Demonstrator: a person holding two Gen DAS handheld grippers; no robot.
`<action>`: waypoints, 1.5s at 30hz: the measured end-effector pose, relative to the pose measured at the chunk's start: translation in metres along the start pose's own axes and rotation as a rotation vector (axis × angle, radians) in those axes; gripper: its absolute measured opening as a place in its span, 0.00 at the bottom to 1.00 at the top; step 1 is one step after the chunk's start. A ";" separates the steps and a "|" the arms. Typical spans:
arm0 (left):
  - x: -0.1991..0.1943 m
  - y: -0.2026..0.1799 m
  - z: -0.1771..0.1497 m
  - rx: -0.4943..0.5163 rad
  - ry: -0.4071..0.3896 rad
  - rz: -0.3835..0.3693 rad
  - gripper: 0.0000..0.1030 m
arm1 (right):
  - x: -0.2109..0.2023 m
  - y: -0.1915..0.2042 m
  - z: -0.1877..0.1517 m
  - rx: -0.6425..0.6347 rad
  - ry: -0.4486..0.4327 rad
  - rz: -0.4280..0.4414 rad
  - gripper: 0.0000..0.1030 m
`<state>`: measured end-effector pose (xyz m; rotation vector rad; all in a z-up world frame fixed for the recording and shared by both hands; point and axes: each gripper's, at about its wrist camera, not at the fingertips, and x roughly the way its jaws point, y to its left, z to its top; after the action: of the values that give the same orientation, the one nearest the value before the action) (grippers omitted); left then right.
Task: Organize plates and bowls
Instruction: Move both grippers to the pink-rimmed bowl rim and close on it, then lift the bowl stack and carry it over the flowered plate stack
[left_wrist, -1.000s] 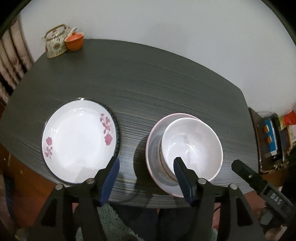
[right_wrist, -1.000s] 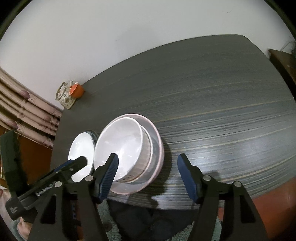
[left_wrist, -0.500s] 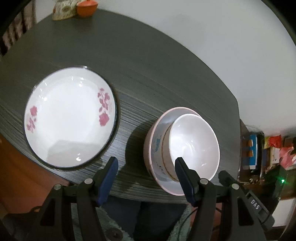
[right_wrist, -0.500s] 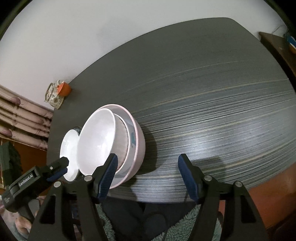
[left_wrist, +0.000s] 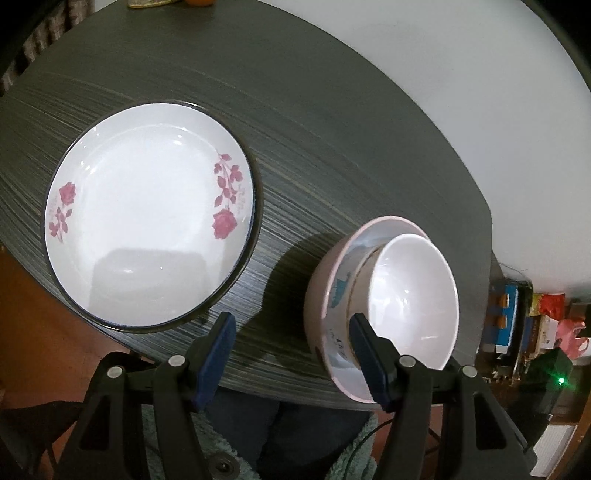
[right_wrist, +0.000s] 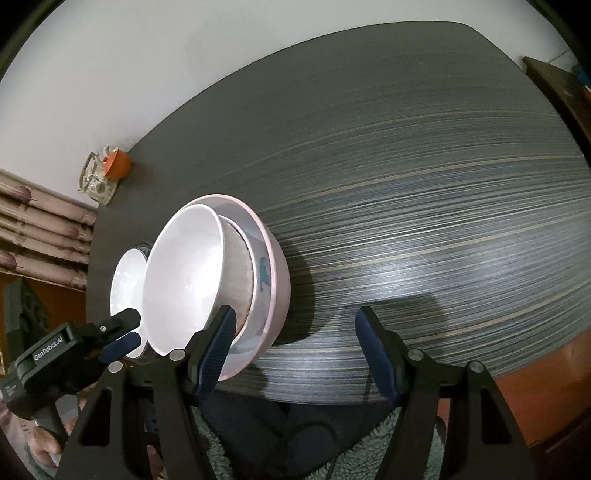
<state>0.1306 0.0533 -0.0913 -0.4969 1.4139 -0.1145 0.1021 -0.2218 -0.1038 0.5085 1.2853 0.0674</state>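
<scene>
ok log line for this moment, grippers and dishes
left gripper: open, empty | right gripper: open, empty | white bowl: nested in pink bowl | floral plate: on table, apart

Dim room, overhead glare on plate (left_wrist: 147, 214), hard shadows, fisheye warp w/ dark corners

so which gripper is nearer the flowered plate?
Left. The left gripper hangs just off the flowered plate's near rim; the right gripper sits beyond the stacked bowls.
</scene>
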 end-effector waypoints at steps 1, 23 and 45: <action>0.002 -0.001 0.000 0.001 0.002 0.005 0.63 | 0.001 0.000 0.000 -0.002 0.002 -0.002 0.63; 0.047 -0.027 0.007 0.039 0.038 0.067 0.40 | 0.042 0.006 0.024 0.009 0.063 -0.074 0.47; 0.058 -0.055 0.006 0.141 0.003 0.066 0.08 | 0.052 0.017 0.033 -0.036 0.061 -0.035 0.13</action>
<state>0.1580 -0.0149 -0.1220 -0.3337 1.4128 -0.1608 0.1516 -0.2005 -0.1379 0.4558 1.3501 0.0768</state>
